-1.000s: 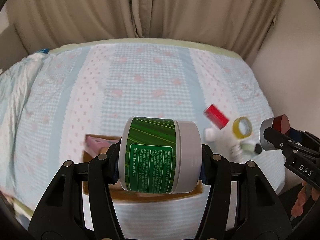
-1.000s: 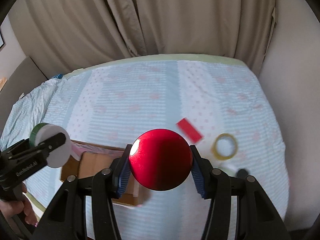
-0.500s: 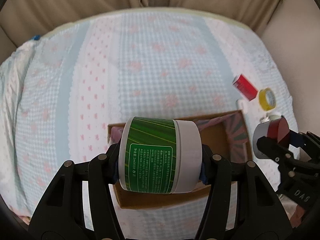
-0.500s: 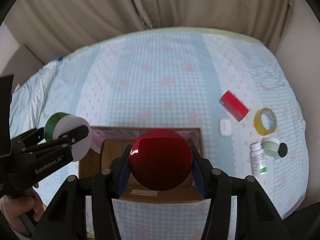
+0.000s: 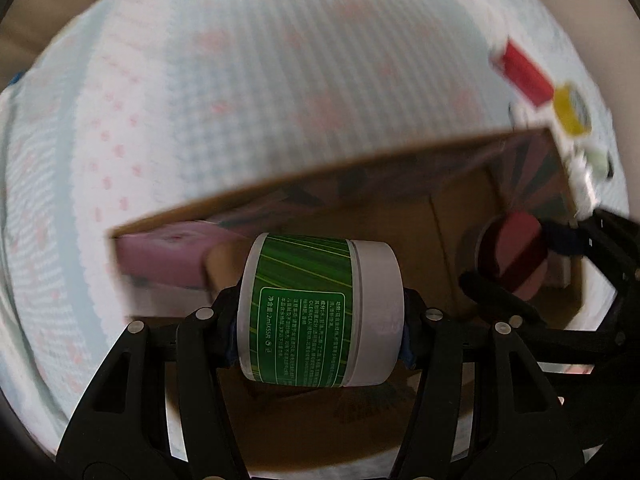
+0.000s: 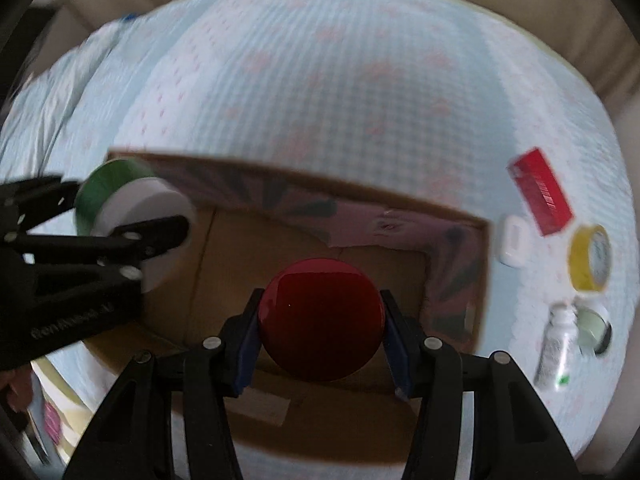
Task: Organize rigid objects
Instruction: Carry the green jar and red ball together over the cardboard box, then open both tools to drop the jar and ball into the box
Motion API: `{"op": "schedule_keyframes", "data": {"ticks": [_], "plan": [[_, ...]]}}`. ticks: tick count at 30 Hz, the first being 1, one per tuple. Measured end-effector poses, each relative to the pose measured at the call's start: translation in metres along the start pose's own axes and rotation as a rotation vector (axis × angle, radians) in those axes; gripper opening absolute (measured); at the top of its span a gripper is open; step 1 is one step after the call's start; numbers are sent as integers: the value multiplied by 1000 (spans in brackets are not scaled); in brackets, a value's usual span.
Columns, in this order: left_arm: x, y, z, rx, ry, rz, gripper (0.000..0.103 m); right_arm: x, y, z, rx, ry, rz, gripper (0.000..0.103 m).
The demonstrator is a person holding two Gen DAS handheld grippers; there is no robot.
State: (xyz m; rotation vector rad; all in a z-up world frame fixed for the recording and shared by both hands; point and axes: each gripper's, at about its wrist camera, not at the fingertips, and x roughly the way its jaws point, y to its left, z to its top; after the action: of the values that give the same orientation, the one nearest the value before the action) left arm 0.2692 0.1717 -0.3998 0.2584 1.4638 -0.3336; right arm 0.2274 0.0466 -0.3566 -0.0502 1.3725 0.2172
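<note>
Your left tool (image 5: 320, 316) clamps the green-labelled jar (image 5: 316, 312) sideways above the open cardboard box (image 6: 304, 176) on the bed (image 6: 340, 80); your right tool (image 6: 320, 320) grips the red round tin (image 6: 320, 318) over the same box.

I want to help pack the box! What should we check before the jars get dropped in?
1. Green jar gripped in left gripper: ok.
2. Red tin gripped in right gripper: ok.
3. Both over the cardboard box: ok.
4. Bare floor under red tin: ok.
5. Pink packet clear of green jar's spot: cannot tell.
6. Grippers apart: ok.
</note>
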Motion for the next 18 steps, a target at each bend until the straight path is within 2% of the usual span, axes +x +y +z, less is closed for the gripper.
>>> {"op": "schedule_keyframes", "data": {"ticks": [6,11,14,15,16,17,18], "plan": [[31,-1,0,2,73,14,53,41,1,-15,-117,72,31,50],[34,-5,8,21,85,27,53,49,0,-20,-147,85,49,50],[31,-10,16,61,90,31,54,47,2,-21,-159,80,116,50],[29,-11,17,70,86,29,61,47,4,-23,-166,85,132,50],[24,-12,19,75,69,19,88,48,6,-25,-174,93,140,52],[21,-13,19,73,62,10,103,50,7,-27,-179,107,143,71],[18,-13,19,67,48,-5,103,52,8,-29,-176,119,152,90]]}}
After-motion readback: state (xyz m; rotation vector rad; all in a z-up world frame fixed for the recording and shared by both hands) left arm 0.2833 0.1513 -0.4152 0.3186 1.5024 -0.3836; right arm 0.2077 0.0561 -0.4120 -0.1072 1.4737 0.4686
